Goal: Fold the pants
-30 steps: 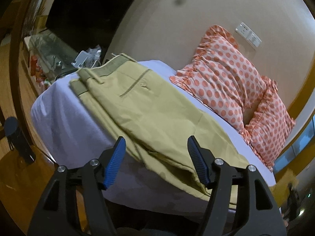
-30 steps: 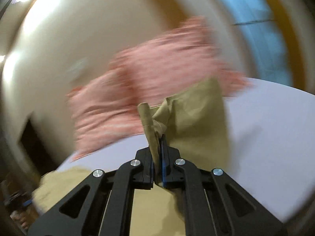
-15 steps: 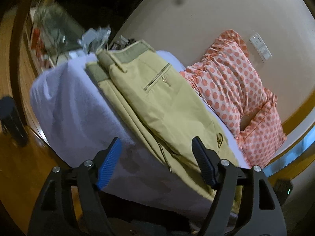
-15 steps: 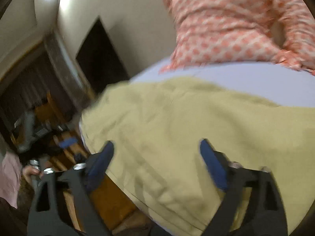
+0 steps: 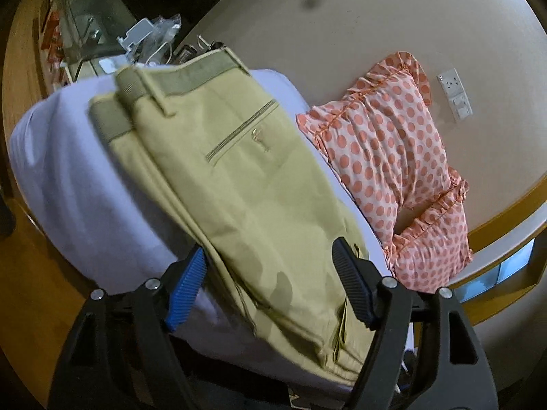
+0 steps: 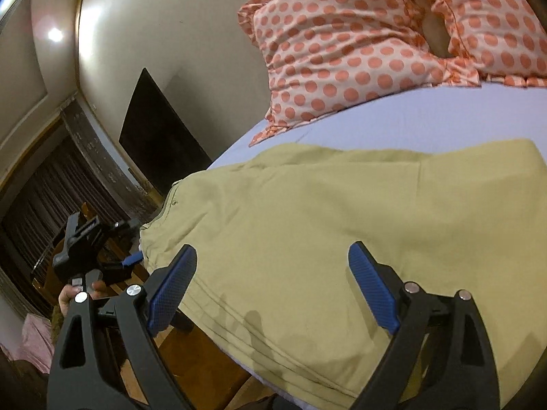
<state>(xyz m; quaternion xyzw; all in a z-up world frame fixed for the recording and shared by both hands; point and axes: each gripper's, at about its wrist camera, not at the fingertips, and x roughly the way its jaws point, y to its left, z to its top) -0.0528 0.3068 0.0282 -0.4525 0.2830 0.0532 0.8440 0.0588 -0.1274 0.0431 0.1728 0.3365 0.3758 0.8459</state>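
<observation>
I found the khaki pants (image 5: 239, 184) lying on the bed (image 5: 85, 198), long axis running from the waistband away toward my left tongs (image 5: 270, 287), nearer the folded end, both these and the right tongs (image 6: 273, 283) gaping wide, empty.

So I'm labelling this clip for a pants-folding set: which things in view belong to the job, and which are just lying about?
Part of the job:
- khaki pants, lying on the bed
- left gripper, open
- right gripper, open
- bed sheet, the folding surface

Just lying about:
- two polka-dot pillows
- wall sockets
- clutter beyond the bed
- dark panel on the wall
</observation>
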